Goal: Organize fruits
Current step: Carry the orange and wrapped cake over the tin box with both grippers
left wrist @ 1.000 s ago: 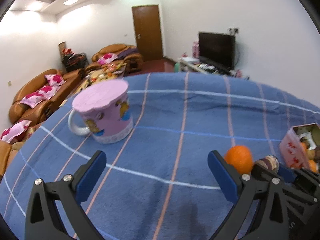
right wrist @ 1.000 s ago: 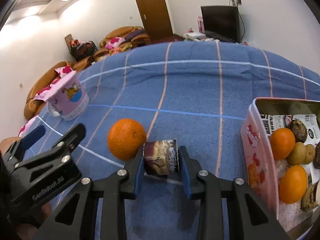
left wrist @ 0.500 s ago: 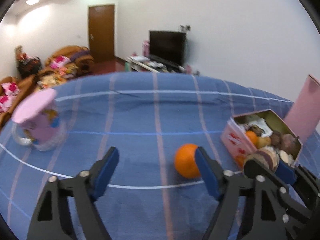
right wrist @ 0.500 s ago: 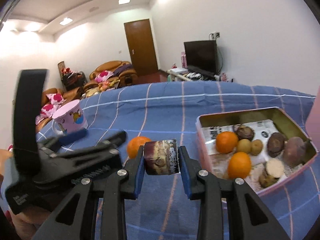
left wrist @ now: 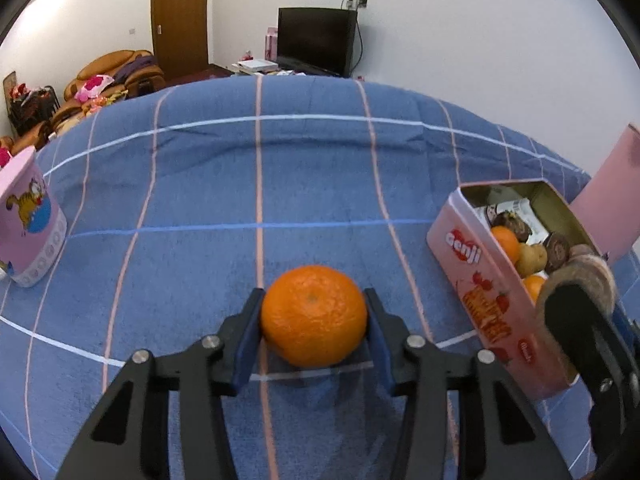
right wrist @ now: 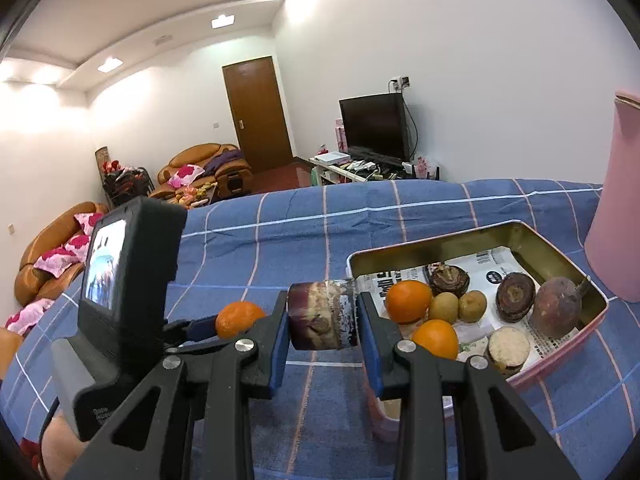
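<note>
Orange (left wrist: 313, 315) flanked by the closing left gripper (left wrist: 313, 320) on the blue cloth (left wrist: 256, 184)
The left gripper is angled steeply downward; a purple cut piece (right wrist: 322, 315) is gripped by the right gripper (right wrist: 322, 320), held near-level beside the pink tin (right wrist: 560, 344)

Pink mug (left wrist: 28, 220) — television (right wrist: 374, 126), sofas (right wrist: 204, 168)

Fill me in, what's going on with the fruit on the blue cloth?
A person works two handheld grippers, putting fruit into the pink tin. The left gripper is closing its jaws around a loose orange that sits on the blue checked cloth. The right gripper is shut on a cut purple chunk, held beside the tin's near end. The tin already holds oranges, kiwis and more purple pieces.
</note>
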Demonstrator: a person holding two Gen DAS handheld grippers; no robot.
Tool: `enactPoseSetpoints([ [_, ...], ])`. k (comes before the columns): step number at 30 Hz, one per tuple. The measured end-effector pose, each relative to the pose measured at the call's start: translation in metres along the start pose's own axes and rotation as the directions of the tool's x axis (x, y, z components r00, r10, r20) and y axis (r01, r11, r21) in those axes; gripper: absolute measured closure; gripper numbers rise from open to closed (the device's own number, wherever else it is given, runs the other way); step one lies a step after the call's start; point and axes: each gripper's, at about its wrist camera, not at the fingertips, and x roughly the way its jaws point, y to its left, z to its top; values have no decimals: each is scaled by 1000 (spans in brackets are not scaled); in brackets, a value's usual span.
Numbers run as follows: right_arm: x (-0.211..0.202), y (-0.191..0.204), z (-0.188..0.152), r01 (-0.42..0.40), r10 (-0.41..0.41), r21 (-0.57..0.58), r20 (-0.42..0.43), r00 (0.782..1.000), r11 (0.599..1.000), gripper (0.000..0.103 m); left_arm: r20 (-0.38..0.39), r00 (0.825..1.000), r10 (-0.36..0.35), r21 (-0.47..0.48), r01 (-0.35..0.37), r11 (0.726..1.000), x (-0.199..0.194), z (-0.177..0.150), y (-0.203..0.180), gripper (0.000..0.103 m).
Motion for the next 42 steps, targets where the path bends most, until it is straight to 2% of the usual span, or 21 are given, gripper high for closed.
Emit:
enactPoseSetpoints([
  [2,1,2,-1,0,0,-8,-1,1000,1000,69,9,1000,23,-27,-23,999,-3,-1,6,55],
  [6,5,5,-3,-14,14,-22,-3,1000,1000,69,70,989,131,-74,-126,989,-20,-6,19,55],
  [8,3,8,-3,-12,12,-40,16,1000,999,69,124,968,219,-79,-210,974,-33,-10,23,55],
  [10,1,13,-3,-10,13,-67,43,999,998,69,159,948,275,-99,-262,960,-42,-12,27,55],
  [12,-2,19,-4,-10,17,-97,68,998,995,69,173,939,298,-131,-278,952,-47,-14,32,55],
  [21,-1,29,-7,1,10,-153,70,997,988,69,208,919,334,-186,-298,936,-68,-33,41,55],
  [26,-6,32,-10,4,10,-173,84,996,985,69,244,900,361,-201,-317,927,-78,-41,38,54],
  [42,-22,26,-15,6,10,-173,87,996,985,69,269,893,362,-181,-322,929,-92,-56,13,54],
])
